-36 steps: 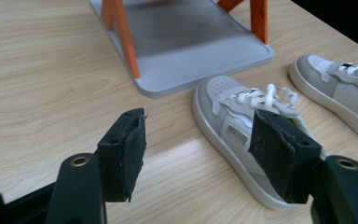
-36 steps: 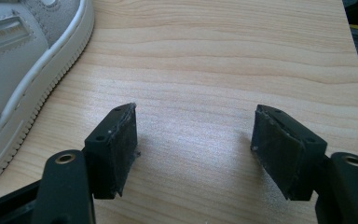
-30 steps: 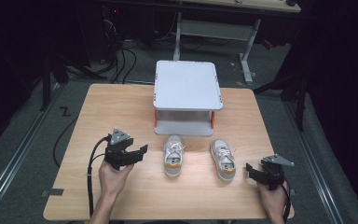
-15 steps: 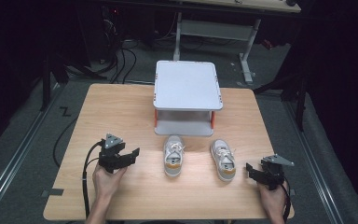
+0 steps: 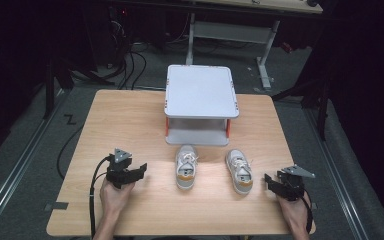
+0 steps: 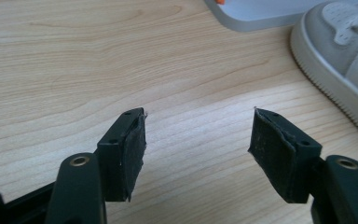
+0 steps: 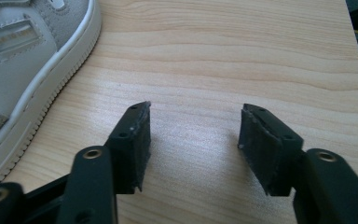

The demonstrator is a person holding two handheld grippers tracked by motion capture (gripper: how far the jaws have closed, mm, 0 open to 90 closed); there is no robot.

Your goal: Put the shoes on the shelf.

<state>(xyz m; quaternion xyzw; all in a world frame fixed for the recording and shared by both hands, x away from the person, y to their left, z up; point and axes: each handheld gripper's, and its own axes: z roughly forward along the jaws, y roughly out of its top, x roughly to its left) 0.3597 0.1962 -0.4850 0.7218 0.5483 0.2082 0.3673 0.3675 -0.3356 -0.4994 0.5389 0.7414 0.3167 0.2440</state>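
Observation:
Two small grey-and-white sneakers stand side by side on the wooden table, the left shoe and the right shoe, toes toward a grey stand. My left gripper rests low over the table, left of the left shoe, open with only bare wood between its pads. My right gripper sits right of the right shoe. Its jaws have just been closing but still stand apart, with nothing between them.
The grey two-level stand with orange posts stands at the middle back of the table, just behind the shoes; its base edge shows in the left gripper view. Cables and desk legs lie on the dark floor beyond. The table's right edge is close to my right gripper.
My left gripper has sunk toward the table and drifted slightly left and nearer to me. The right hand has stayed where it was.

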